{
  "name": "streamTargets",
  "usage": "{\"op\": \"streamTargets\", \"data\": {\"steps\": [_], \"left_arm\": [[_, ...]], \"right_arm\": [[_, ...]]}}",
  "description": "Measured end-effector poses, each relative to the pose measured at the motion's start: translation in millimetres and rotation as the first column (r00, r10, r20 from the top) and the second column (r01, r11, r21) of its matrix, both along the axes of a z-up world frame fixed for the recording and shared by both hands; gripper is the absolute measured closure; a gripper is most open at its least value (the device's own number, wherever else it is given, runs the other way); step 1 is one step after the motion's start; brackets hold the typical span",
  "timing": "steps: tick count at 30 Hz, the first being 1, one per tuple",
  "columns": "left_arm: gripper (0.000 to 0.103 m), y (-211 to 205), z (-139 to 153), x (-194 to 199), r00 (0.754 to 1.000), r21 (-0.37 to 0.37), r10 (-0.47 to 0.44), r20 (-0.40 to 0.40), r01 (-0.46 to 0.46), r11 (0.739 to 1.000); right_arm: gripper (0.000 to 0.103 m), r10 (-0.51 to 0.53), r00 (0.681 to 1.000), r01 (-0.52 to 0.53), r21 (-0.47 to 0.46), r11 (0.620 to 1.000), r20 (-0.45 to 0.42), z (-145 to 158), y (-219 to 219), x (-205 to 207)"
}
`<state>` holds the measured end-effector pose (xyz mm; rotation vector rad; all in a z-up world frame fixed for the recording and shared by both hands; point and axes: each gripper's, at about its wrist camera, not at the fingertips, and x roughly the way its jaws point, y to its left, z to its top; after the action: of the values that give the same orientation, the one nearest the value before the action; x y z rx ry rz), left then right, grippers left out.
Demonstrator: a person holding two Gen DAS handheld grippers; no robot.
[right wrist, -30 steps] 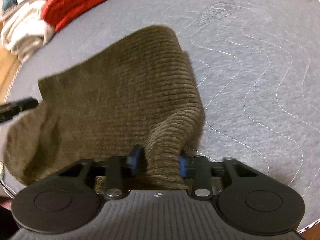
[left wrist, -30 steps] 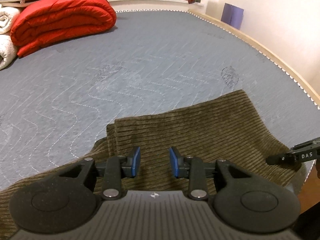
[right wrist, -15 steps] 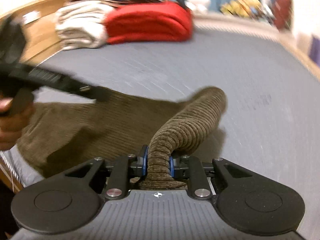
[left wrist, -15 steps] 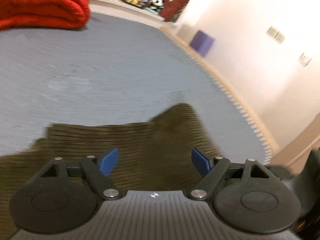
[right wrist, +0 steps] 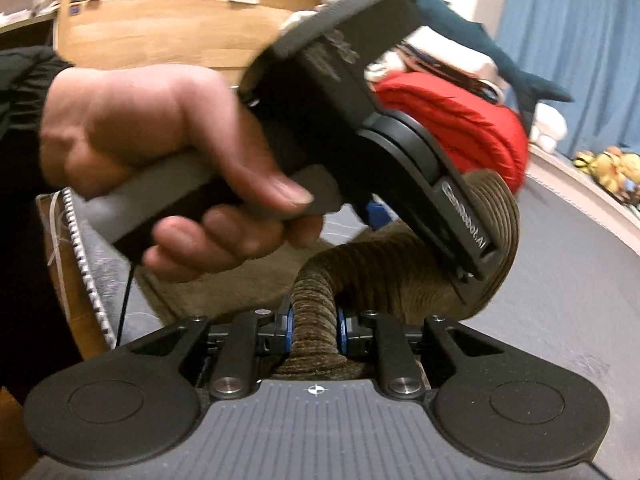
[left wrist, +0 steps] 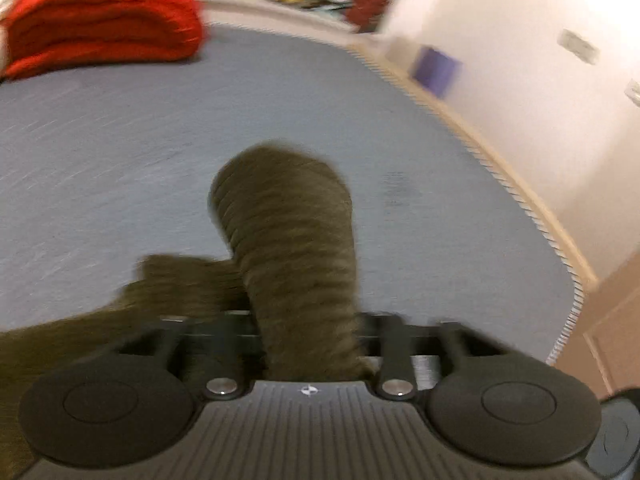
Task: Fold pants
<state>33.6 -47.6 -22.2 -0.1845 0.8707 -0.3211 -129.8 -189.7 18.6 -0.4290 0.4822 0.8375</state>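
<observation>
pants (left wrist: 288,240) | bunched roll runs away from left claw (left wrist: 310,344), closing

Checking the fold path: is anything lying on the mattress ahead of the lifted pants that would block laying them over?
Nothing visible blocks it. The mattress ahead of the pants is bare; the red blanket sits far back at its edge. Both claws already have fabric between them, the left claw closing and the right claw clamped.
</observation>
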Motion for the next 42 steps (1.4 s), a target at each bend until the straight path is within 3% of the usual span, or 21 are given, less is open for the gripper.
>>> {"op": "streamTargets", "data": {"steps": [1,4,6,7,9,11,13,16,17,18,19,21,23,25,28,31,33,36,38,41,42], "left_arm": [[0.082,15,-2,1,0.999,-0.006,0.047,-0.020,-0.047,0.999],[0.083,66,-8,2,0.987,-0.073,0.135,-0.088,-0.142,0.987],[0.083,94,-6,-4,0.977,-0.046,0.198,-0.075,-0.202,0.978],[0.083,111,-3,-8,0.971,-0.020,0.229,-0.060,-0.231,0.973],[0.083,147,0,-16,0.952,0.003,0.302,-0.051,-0.302,0.953],[0.083,191,-2,-28,0.919,-0.029,0.386,-0.077,-0.389,0.921],[0.081,227,-3,-42,0.890,-0.039,0.446,-0.095,-0.451,0.892],[0.077,275,-2,-61,0.813,-0.023,0.573,-0.107,-0.578,0.816],[0.071,287,-2,-64,0.790,-0.016,0.603,-0.112,-0.608,0.794],[0.068,297,-4,-67,0.767,-0.007,0.629,-0.127,-0.635,0.772],[0.057,307,-8,-68,0.753,-0.006,0.640,-0.151,-0.648,0.761],[0.039,321,-14,-66,0.757,-0.035,0.626,-0.189,-0.642,0.766],[0.013,331,-18,-69,0.751,-0.022,0.630,-0.198,-0.646,0.763],[0.008,329,-18,-62,0.743,0.017,0.641,-0.191,-0.651,0.759],[0.003,336,-26,-63,0.741,0.012,0.632,-0.228,-0.647,0.762],[0.001,340,-52,-59,0.762,-0.055,0.564,-0.319,-0.609,0.791],[0.001,343,-66,-56,0.768,-0.082,0.530,-0.360,-0.592,0.802],[0.001,346,-84,-52,0.777,-0.156,0.491,-0.395,-0.584,0.797],[0.001,341,-90,-51,0.788,-0.178,0.470,-0.397,-0.569,0.803],[0.003,323,-91,-46,0.814,-0.150,0.445,-0.374,-0.526,0.837],[0.004,317,-89,-44,0.822,-0.132,0.440,-0.362,-0.512,0.849]], "right_arm": [[0.081,0.011,1.000,-0.011,-0.006,1.000,-0.011,-1,4,0],[0.078,0.038,0.997,-0.036,0.028,0.999,-0.073,-1,22,2],[0.078,0.104,0.985,-0.094,0.077,0.993,-0.139,3,32,2],[0.081,0.156,0.972,-0.139,0.105,0.985,-0.178,5,34,1],[0.084,0.319,0.893,-0.268,0.195,0.944,-0.318,10,43,2],[0.084,0.379,0.846,-0.303,0.247,0.920,-0.376,11,49,3],[0.084,0.387,0.833,-0.298,0.268,0.916,-0.395,11,53,10],[0.081,0.315,0.858,-0.211,0.280,0.937,-0.407,7,53,31],[0.079,0.271,0.867,-0.160,0.282,0.946,-0.417,5,52,41],[0.068,0.227,0.870,-0.105,0.285,0.953,-0.437,-1,52,51],[0.055,0.180,0.871,-0.048,0.285,0.957,-0.457,-4,52,59],[0.045,0.074,0.868,0.070,0.269,0.960,-0.490,-16,57,81],[0.034,0.004,0.856,0.147,0.250,0.957,-0.517,-27,57,97],[0.020,-0.047,0.834,0.209,0.238,0.949,-0.549,-36,63,108],[0.017,-0.081,0.788,0.269,0.222,0.937,-0.610,-47,78,121],[0.013,-0.106,0.736,0.321,0.207,0.924,-0.669,-63,92,136],[0.013,-0.113,0.684,0.355,0.194,0.914,-0.721,-75,98,145],[0.008,-0.088,0.607,0.377,0.189,0.907,-0.790,-91,108,158],[0.008,-0.080,0.596,0.376,0.190,0.907,-0.799,-97,113,162],[0.014,-0.054,0.610,0.334,0.195,0.922,-0.790,-94,122,162],[0.030,-0.052,0.626,0.320,0.196,0.927,-0.778,-91,124,161]]}}
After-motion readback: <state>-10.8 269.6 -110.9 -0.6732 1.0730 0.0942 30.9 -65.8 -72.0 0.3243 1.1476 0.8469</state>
